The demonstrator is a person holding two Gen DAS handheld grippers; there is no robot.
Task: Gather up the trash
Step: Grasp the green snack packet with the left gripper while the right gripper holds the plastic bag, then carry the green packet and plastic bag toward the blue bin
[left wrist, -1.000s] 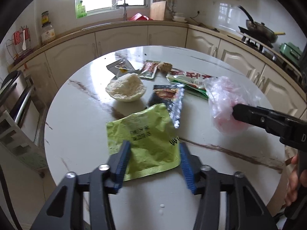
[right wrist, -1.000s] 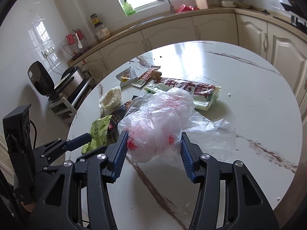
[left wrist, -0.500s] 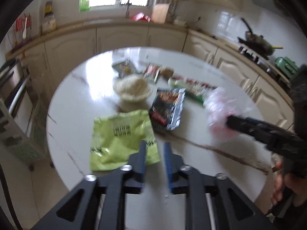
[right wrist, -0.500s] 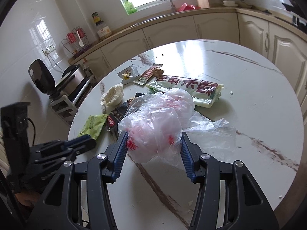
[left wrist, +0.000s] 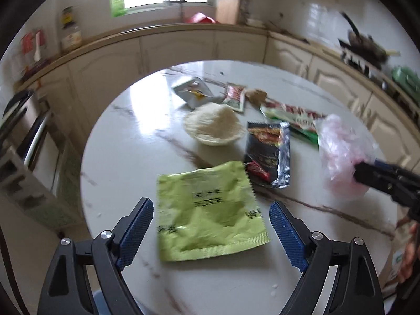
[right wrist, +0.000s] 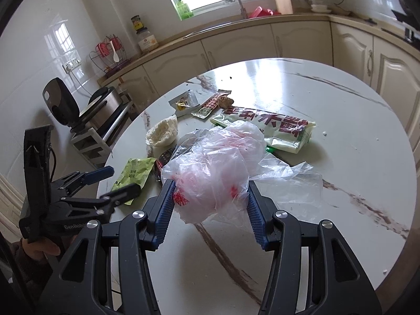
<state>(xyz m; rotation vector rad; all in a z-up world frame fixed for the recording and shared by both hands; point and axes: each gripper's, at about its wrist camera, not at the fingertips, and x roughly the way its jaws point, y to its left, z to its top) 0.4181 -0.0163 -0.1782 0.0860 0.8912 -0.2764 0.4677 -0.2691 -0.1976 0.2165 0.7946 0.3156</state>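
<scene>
Green wrapper [left wrist: 210, 211] lies flat at the table's [left wrist: 126, 147] six o'clock edge, between the opening, untouching jaws of the left gripper [left wrist: 211, 232]; right gripper [right wrist: 210, 210] clamps the plastic bag [right wrist: 210, 173].

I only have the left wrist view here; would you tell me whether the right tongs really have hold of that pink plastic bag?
Observer: Yes, the right tongs are shut on the plastic bag, with a blue pad pressing each side of the bunched part.
Operator: Thank you. Is the whole bag gathered in that grip?
Observer: No, a loose clear flap trails out to the right and lies on the marble table.
</scene>
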